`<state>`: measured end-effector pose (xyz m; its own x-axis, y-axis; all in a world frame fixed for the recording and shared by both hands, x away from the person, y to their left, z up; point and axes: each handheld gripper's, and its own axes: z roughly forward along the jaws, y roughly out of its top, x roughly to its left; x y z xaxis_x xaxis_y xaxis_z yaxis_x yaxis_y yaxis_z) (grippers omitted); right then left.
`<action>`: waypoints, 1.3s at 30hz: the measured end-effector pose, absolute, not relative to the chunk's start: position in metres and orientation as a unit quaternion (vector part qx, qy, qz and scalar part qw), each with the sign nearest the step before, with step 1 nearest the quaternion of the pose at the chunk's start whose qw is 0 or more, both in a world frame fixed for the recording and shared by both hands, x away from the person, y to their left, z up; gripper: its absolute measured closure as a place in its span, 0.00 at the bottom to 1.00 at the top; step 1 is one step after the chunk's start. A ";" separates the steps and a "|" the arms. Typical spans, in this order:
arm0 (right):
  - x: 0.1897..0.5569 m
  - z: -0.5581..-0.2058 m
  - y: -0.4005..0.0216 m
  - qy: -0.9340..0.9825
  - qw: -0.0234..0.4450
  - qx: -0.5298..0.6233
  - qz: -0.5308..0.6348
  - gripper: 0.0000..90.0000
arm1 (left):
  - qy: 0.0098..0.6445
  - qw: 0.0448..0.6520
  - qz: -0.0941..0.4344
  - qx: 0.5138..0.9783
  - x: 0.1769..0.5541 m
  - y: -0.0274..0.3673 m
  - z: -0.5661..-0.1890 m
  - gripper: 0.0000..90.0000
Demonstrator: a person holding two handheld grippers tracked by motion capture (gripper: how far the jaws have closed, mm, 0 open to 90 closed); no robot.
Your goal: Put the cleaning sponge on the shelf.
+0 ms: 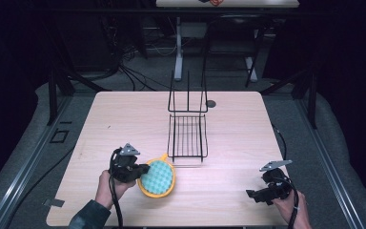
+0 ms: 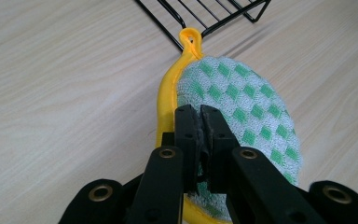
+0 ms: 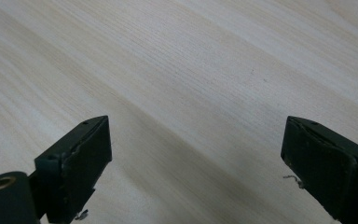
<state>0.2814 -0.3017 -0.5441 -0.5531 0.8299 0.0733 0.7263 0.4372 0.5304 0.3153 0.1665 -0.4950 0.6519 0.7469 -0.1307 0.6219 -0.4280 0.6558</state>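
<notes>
A round pot holder (image 1: 157,178) with a green-and-white checked face and a yellow rim lies near the table's front left. My left gripper (image 1: 143,170) is shut on its left edge. In the left gripper view the two jaws pinch the pot holder (image 2: 242,107) at its near rim, the left gripper (image 2: 201,114) pressed tight, and the yellow hanging loop (image 2: 189,37) points toward the wire rack (image 2: 214,14). My right gripper (image 1: 251,194) sits at the front right over bare wood. The right gripper (image 3: 196,154) stands wide open with nothing between its jaws.
A black wire rack (image 1: 187,124) stands at the table's middle, its upright back toward the far side. A small dark round mark (image 1: 211,103) lies beside it. The wooden table (image 1: 124,119) ends close behind both hands. Another table's legs stand on the floor beyond.
</notes>
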 end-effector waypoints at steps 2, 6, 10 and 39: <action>0.281 -0.544 -0.301 0.843 0.099 0.461 0.258 0.09 | 0.406 0.351 0.092 0.839 0.314 0.170 -0.490 0.96; 0.282 -0.544 -0.302 0.845 0.103 0.459 0.255 0.09 | 0.404 0.357 0.095 0.837 0.313 0.172 -0.486 0.96; 0.281 -0.544 -0.301 0.842 0.099 0.462 0.261 0.09 | 0.401 0.360 0.094 0.837 0.313 0.172 -0.482 0.96; 0.281 -0.545 -0.301 0.842 0.099 0.464 0.256 0.09 | 0.379 0.393 0.101 0.832 0.322 0.165 -0.456 0.96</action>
<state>0.2807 -0.3008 -0.5445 -0.5495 0.8324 0.0711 0.7316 0.4384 0.5220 0.3218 0.1649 -0.4561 0.6915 0.7106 -0.1295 0.5516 -0.4037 0.7299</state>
